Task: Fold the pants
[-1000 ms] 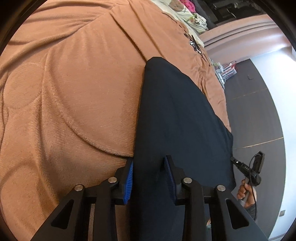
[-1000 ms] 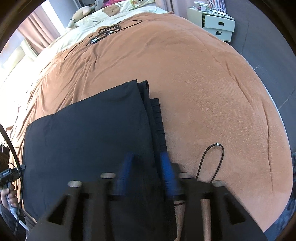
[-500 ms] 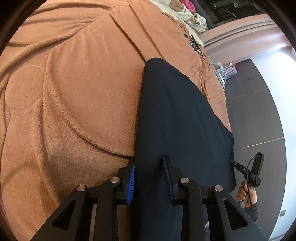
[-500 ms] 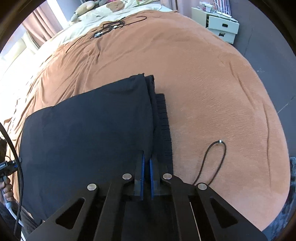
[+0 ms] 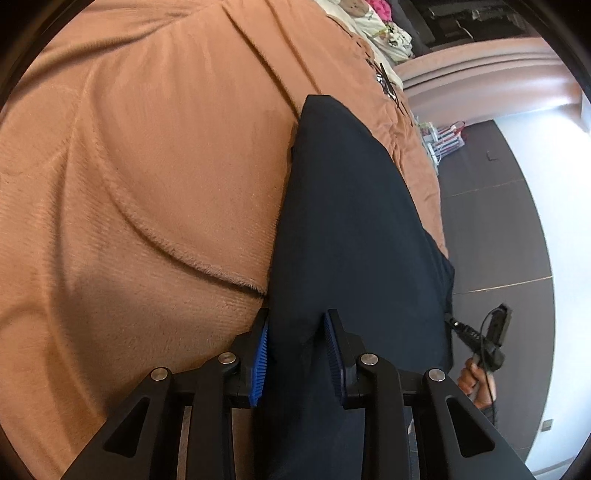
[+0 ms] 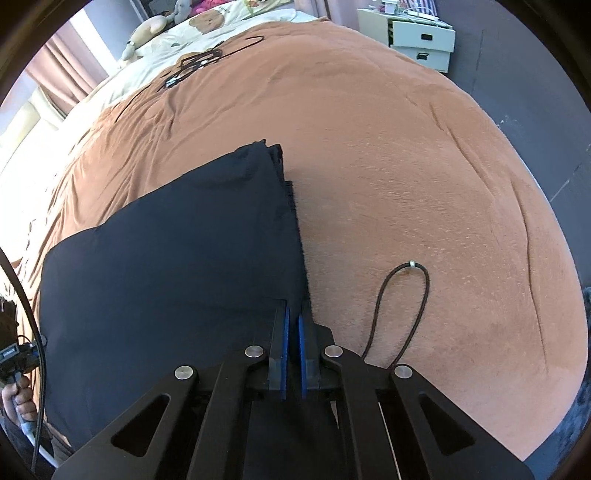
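Dark navy pants (image 5: 351, 229) lie folded flat on a brown blanket; they also show in the right wrist view (image 6: 177, 251). My left gripper (image 5: 297, 332) is open, its blue pads straddling the near left edge of the pants. My right gripper (image 6: 293, 321) is shut on the pants' right edge, where the ribbed waistband (image 6: 290, 192) runs. The right hand and its gripper (image 5: 484, 347) show beyond the pants' far side in the left wrist view.
The brown blanket (image 6: 406, 155) covers a bed. A dark cord loop (image 6: 410, 269) lies right of my right gripper. Black cables (image 6: 199, 62) and soft toys (image 6: 147, 29) sit at the bed's far end. A white drawer unit (image 6: 421, 40) stands on the dark floor (image 5: 491, 221).
My right gripper closed onto the pants' right edge and has drawn it slightly. My left gripper's jaws narrowed a little around the left edge but remain apart.
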`<action>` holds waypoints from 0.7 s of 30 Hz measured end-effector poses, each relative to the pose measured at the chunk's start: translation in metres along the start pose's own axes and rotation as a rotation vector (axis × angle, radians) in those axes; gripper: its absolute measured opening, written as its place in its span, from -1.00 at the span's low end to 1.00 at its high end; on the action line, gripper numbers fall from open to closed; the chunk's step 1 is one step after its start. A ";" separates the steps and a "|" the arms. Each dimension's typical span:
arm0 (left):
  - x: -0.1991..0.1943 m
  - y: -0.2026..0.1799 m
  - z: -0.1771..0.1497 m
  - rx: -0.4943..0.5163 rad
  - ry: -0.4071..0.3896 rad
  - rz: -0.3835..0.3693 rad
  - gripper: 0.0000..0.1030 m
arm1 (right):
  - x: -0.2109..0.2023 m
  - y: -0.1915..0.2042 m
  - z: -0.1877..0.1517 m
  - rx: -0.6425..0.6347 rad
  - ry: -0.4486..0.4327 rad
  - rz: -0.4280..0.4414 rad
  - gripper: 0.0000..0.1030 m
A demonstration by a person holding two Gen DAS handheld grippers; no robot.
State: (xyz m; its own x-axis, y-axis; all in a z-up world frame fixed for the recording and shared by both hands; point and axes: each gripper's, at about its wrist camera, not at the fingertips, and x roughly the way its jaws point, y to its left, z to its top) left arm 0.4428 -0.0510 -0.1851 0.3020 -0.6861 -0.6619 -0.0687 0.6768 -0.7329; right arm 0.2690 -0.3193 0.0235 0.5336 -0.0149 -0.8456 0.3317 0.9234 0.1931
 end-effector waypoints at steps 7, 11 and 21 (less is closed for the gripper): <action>-0.001 -0.008 -0.001 0.014 -0.003 -0.017 -0.78 | 0.001 0.001 -0.003 0.002 -0.009 0.009 -0.96; -0.010 -0.024 -0.003 0.082 -0.036 0.017 -0.89 | -0.002 -0.008 -0.005 0.009 0.010 -0.001 -0.30; -0.027 -0.042 0.011 0.121 -0.053 0.101 -0.94 | 0.005 -0.012 -0.017 0.060 0.062 0.191 -0.18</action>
State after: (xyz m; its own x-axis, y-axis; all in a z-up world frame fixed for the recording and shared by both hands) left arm 0.4477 -0.0583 -0.1352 0.3490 -0.6000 -0.7198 0.0124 0.7711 -0.6366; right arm 0.2548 -0.3242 0.0085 0.5434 0.1838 -0.8191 0.2758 0.8825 0.3810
